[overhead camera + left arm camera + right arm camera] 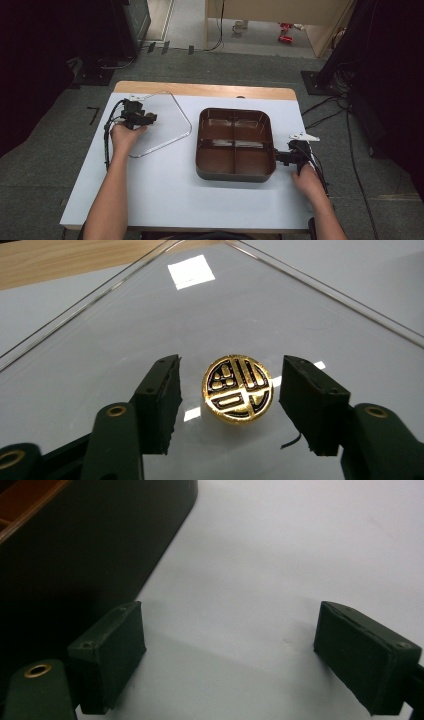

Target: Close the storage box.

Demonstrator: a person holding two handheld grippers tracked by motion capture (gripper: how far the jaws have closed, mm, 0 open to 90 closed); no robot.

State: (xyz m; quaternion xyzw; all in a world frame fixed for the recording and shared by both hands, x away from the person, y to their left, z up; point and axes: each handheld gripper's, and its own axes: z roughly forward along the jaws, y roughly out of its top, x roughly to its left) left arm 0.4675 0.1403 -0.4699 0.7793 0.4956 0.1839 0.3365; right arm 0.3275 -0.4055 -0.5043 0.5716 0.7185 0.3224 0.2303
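A: Left gripper (230, 390), state?

B: Jaws apart, one on each side of the gold-and-black round knob (238, 388) in the left gripper view. A gap shows between each pad and the knob's rim; neither pad touches it.

A: And the knob sits on what?

B: On the clear lid (280, 315), at about its centre. The lid lies flat on the white table (165, 185), to the left of the brown tray (235, 172). In the high view the left gripper (142, 118) is over the lid (172, 117), with the left hand (125, 137) behind it at the lid's near-left edge.

A: Lid and tray touching?

B: No. The lid's right corner comes near the tray's left wall, with a strip of table between them.

A: Tray details?

B: Dark brown, rounded corners, split into four compartments by a cross of dividers. It stands uncovered at mid-table.

A: Right gripper (230, 655)?

B: Jaws wide apart, nothing between them, just bare table. In the high view the right gripper (280, 156) rests just beside the tray's right wall, near its front corner; the right gripper view shows the tray's dark wall (90, 545) by one jaw. Whether that jaw touches the wall, cannot tell.
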